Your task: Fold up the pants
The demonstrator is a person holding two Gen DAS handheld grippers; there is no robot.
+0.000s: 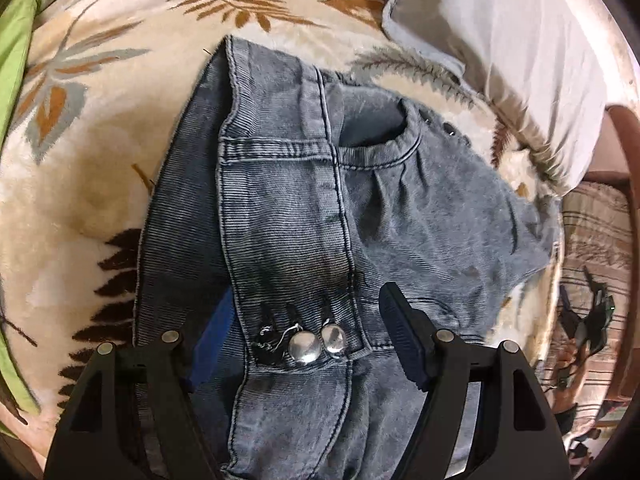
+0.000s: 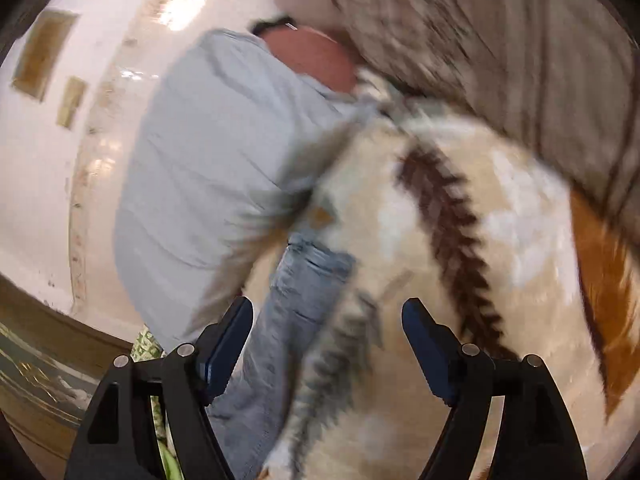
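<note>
No text, label, brand, number or sign can be read in either view. The pants [image 1: 304, 216] show only plain metal buttons [image 1: 316, 344], and the right wrist view is blurred.

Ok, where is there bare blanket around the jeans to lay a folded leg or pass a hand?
Left of the jeans is a wide bare patch of leaf-print blanket, running out to the green cloth. A narrower strip lies beyond the waistband. The right side is crowded: the white pillow nearly meets the jeans.
</note>
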